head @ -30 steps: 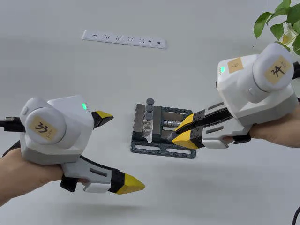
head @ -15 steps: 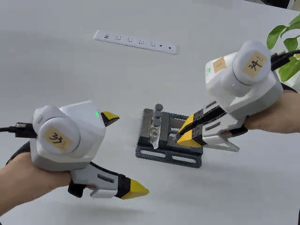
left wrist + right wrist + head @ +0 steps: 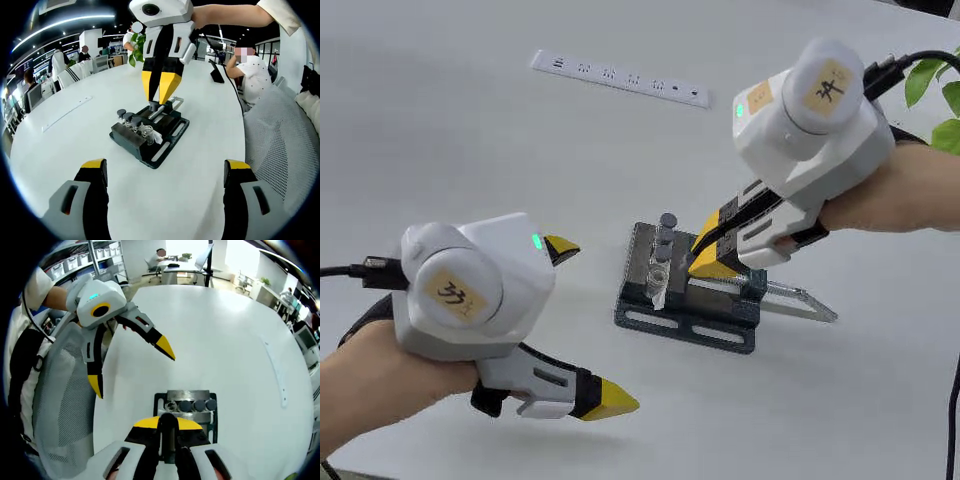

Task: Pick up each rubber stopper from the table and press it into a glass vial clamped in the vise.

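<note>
Left gripper (image 3: 598, 325): jaws spread wide, empty, at 8 o'clock of the vise (image 3: 685, 325) in the head view.
Right gripper (image 3: 698, 255): jaws pressed together, nothing seen between, poised just over the vise.
Rubber stoppers (image 3: 666, 222): three, seated in clamped vials, at 10 o'clock of the right tips.
Open vial (image 3: 658, 280): unstoppered, at 7 o'clock of those tips.

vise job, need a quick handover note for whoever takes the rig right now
Left claw: open, empty, hovering over the table, left of the vise in the head view.
Right claw: shut, tips low over the vise's screw side; I cannot tell whether it pinches a stopper.
Done: four vials stand in a row in the vise, and three carry dark stoppers.
Left: the nearest vial is open and needs its stopper.
</note>
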The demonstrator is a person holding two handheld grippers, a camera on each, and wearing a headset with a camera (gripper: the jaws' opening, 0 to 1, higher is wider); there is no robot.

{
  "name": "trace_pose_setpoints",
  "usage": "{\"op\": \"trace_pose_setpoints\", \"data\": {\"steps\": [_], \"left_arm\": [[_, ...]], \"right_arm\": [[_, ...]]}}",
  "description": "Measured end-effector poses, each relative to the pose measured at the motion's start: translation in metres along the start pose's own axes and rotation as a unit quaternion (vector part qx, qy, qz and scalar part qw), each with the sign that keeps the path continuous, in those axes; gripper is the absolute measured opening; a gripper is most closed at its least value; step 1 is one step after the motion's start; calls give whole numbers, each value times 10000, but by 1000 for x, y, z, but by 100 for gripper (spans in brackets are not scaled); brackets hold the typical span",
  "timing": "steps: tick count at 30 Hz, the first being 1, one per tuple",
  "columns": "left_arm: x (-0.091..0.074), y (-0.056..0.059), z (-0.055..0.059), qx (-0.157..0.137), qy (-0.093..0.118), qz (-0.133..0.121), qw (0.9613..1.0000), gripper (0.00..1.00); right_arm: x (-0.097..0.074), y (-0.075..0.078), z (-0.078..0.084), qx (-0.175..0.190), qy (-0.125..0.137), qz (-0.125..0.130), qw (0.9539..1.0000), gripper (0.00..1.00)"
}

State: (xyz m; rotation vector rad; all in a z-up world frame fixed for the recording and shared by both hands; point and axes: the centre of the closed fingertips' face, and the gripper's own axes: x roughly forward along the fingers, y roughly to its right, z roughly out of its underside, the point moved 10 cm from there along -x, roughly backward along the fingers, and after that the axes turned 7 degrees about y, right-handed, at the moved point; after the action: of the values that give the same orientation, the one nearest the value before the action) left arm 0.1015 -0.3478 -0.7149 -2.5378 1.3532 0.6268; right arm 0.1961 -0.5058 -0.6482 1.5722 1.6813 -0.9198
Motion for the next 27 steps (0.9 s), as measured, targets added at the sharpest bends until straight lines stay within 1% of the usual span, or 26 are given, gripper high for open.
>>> {"op": "trace_pose_setpoints", "data": {"steps": [8, 12, 16, 21, 23, 27], "left_arm": [[-1, -1, 4, -79, 22, -60, 9999, 95], [-1, -1, 6, -119, 44, -75, 9999, 94], [-1, -1, 7, -147, 54, -67, 9999, 94], [-3, -2, 7, -190, 84, -127, 9997, 94], [-4, -3, 8, -186, 74, -132, 9997, 94], [-5, -4, 9, -225, 64, -137, 9996, 93]], "right_arm": [[10, 8, -6, -166, -163, -134, 9996, 5], [15, 8, -5, -176, -260, -209, 9993, 5], [19, 7, -6, -198, -308, -247, 9990, 5], [24, 9, -9, -274, -401, -262, 9985, 5], [25, 7, -11, -295, -447, -264, 9982, 5], [28, 11, -10, -354, -552, -285, 9974, 5]]}}
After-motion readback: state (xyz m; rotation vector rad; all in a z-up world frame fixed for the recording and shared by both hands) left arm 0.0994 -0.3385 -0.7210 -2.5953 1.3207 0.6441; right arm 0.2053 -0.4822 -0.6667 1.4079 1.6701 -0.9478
